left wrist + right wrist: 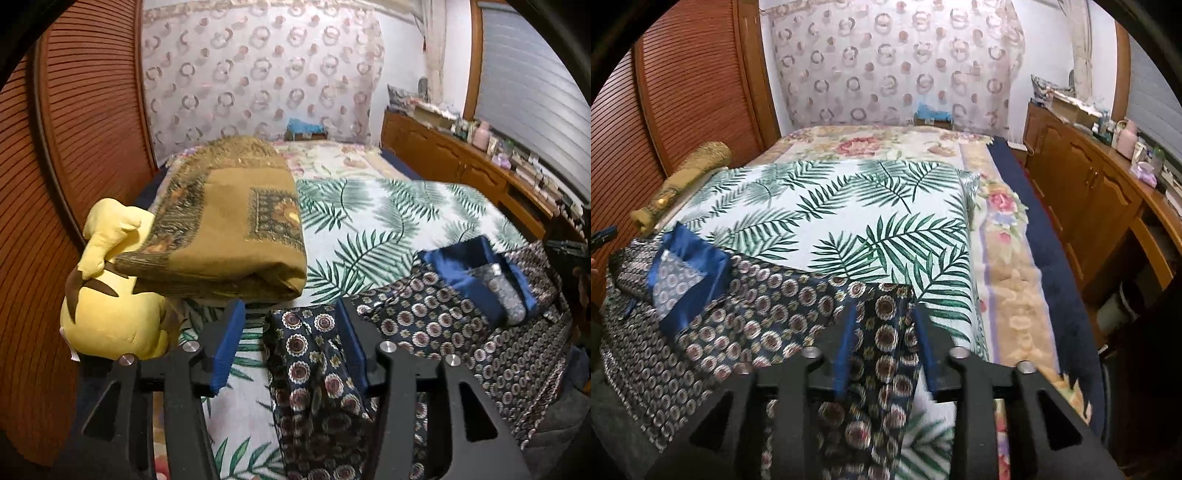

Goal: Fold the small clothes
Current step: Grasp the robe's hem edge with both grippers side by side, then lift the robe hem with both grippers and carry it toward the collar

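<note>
A dark navy garment with round medallion print and a blue satin lining [480, 317] lies on the palm-leaf sheet [369, 229] at the bed's near edge. My left gripper [291, 314] has a fold of the garment's left end between its blue pads, with a wide gap on the left side. My right gripper [882, 314] has the garment's right end [882, 332] between its fingers. The garment's body and blue lining [690, 273] spread to the left in the right wrist view.
A folded mustard-brown blanket [229, 229] and a yellow plush toy [110, 295] lie at the bed's left side by the louvred wooden door [74, 129]. A wooden cabinet [1089, 192] with clutter runs along the right. A floral cover [1001, 229] lies under the leaf sheet.
</note>
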`<state>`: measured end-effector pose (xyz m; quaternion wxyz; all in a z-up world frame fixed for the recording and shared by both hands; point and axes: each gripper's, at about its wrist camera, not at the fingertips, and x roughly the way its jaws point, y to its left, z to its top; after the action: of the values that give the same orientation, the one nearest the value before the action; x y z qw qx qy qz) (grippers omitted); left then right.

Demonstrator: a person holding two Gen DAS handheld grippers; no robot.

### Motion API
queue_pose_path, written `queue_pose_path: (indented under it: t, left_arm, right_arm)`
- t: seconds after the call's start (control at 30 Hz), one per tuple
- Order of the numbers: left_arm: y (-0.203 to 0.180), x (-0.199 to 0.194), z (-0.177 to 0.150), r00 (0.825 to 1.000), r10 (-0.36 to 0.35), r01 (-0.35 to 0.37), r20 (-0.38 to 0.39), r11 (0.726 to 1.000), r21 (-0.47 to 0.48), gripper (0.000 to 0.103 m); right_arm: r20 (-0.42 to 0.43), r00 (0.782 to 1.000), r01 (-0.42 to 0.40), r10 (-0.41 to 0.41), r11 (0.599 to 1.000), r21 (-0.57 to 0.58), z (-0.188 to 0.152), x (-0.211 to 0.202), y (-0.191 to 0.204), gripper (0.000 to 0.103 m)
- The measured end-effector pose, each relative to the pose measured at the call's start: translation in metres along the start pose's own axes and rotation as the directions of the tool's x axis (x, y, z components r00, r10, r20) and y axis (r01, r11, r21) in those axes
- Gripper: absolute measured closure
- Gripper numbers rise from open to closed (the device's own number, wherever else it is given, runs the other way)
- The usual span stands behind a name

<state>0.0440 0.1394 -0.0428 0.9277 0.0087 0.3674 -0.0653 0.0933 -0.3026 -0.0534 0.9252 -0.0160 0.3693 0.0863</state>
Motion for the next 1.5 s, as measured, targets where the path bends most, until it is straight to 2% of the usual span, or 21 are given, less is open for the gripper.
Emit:
queue_pose_path:
  t: [0.17, 0.4, 0.7, 0.93, 1.0, 1.07, 1.1, 1.13, 1.17, 1.3, 1.37, 1.47, 1.5]
  left_arm:
    - [0.003, 0.025, -0.002, 0.998, 0.007, -0.006, -0.07, 1.0, 0.009, 0.051]
    - [0.012, 0.048, -0.009, 0.989, -0.026, 0.02, -0.142, 0.999, -0.041, 0.051]
    - [0.011, 0.063, -0.013, 0.983, -0.059, 0.049, -0.175, 0.997, -0.061, 0.051]
    - [0.014, 0.066, -0.009, 0.984, -0.071, 0.059, -0.164, 0.996, -0.072, 0.051]
    - [0.014, 0.065, -0.01, 0.984, -0.088, 0.078, -0.155, 0.994, -0.07, 0.061]
    - [0.014, 0.064, -0.012, 0.983, -0.113, 0.103, -0.147, 0.992, -0.075, 0.073]
    - [0.013, 0.062, -0.012, 0.982, -0.121, 0.111, -0.143, 0.991, -0.071, 0.078]
    - [0.012, 0.061, -0.013, 0.982, -0.129, 0.121, -0.138, 0.99, -0.07, 0.089]
    - [0.011, 0.058, -0.012, 0.981, -0.144, 0.135, -0.13, 0.988, -0.074, 0.092]
    - [0.004, 0.025, -0.002, 0.986, -0.162, 0.159, -0.038, 0.985, -0.073, 0.094]
    - [-0.003, 0.003, 0.008, 0.986, -0.167, 0.168, 0.018, 0.984, -0.052, 0.094]
    - [-0.014, -0.031, 0.029, 0.975, -0.192, 0.196, 0.108, 0.98, -0.024, 0.094]
    - [-0.017, -0.045, 0.039, 0.967, -0.212, 0.217, 0.145, 0.976, -0.02, 0.094]
  right_arm:
    - [-0.049, 0.999, 0.005, -0.006, 1.0, -0.024, 0.004, 0.02, 0.001, 0.056]
    - [-0.083, 0.996, 0.011, -0.012, 1.0, -0.005, 0.009, 0.047, -0.014, 0.056]
    - [-0.09, 0.996, -0.018, 0.017, 1.0, -0.015, 0.012, 0.06, -0.015, 0.056]
    - [-0.091, 0.995, -0.034, 0.03, 0.999, -0.041, 0.014, 0.064, -0.011, 0.056]
    - [-0.089, 0.995, -0.04, 0.036, 0.998, -0.048, 0.013, 0.064, -0.008, 0.059]
    - [-0.085, 0.995, -0.061, 0.056, 0.996, -0.059, 0.011, 0.062, -0.005, 0.078]
    - [-0.085, 0.994, -0.075, 0.07, 0.995, -0.063, 0.01, 0.062, -0.004, 0.084]
    - [-0.082, 0.993, -0.092, 0.086, 0.993, -0.069, 0.009, 0.06, -0.001, 0.093]
    - [-0.069, 0.993, -0.097, 0.091, 0.992, -0.08, 0.008, 0.057, 0.001, 0.094]
    - [0.027, 0.989, -0.14, 0.143, 0.986, -0.089, 0.011, 0.028, 0.007, 0.096]
    - [0.093, 0.98, -0.17, 0.178, 0.982, -0.087, 0.02, 0.004, 0.007, 0.097]
    - [0.181, 0.961, -0.195, 0.21, 0.976, -0.097, 0.037, -0.033, 0.008, 0.097]
    - [0.216, 0.95, -0.207, 0.226, 0.973, -0.106, 0.045, -0.048, 0.009, 0.097]
